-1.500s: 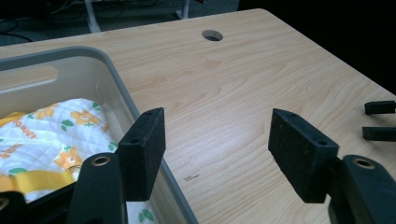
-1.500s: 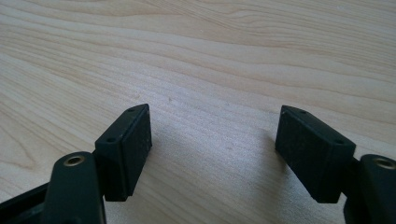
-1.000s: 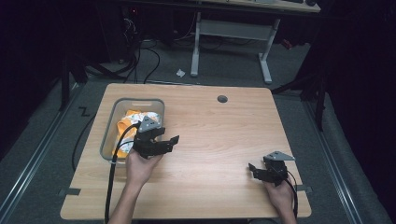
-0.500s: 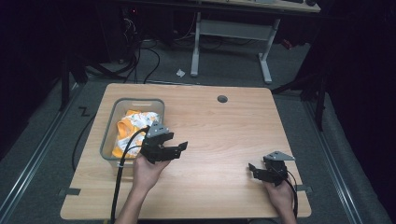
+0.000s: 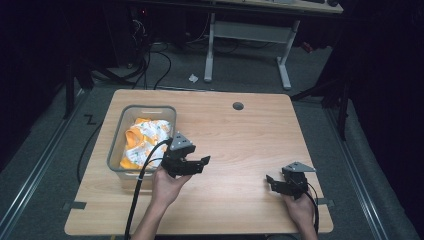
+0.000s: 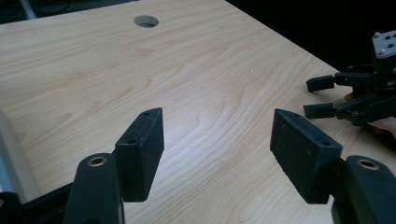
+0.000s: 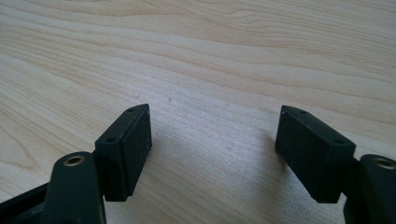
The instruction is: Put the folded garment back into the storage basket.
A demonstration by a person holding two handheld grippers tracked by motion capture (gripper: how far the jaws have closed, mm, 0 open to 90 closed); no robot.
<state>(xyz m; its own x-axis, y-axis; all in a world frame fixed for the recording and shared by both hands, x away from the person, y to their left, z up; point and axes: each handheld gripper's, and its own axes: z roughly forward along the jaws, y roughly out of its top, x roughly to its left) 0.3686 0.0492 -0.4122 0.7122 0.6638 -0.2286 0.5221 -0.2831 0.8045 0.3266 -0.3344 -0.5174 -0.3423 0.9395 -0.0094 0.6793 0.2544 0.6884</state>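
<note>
A clear plastic bin (image 5: 118, 134) stands at the table's left and holds crumpled orange and white patterned cloth (image 5: 144, 140). My left gripper (image 5: 200, 164) hovers just right of the bin, pointing right over bare wood, jaws open with nothing between them. In the left gripper view its gripper (image 6: 217, 140) frames empty tabletop, and the bin's rim (image 6: 11, 158) edges the lower left. My right gripper (image 5: 271, 183) rests near the front right of the table, open and empty; the right gripper view shows that gripper (image 7: 212, 140) low over bare wood. It appears too in the left gripper view as the right gripper (image 6: 317, 97).
The wooden table (image 5: 240, 145) has a round cable hole (image 5: 238, 106) near its far edge. A black cable (image 5: 137, 190) trails from the left gripper toward the front edge. Beyond the table stand a white desk frame (image 5: 250, 35) and floor cables.
My left gripper has moved right and slightly toward the front, away from over the bin and out onto the bare wood. The right gripper has stayed where it was.
</note>
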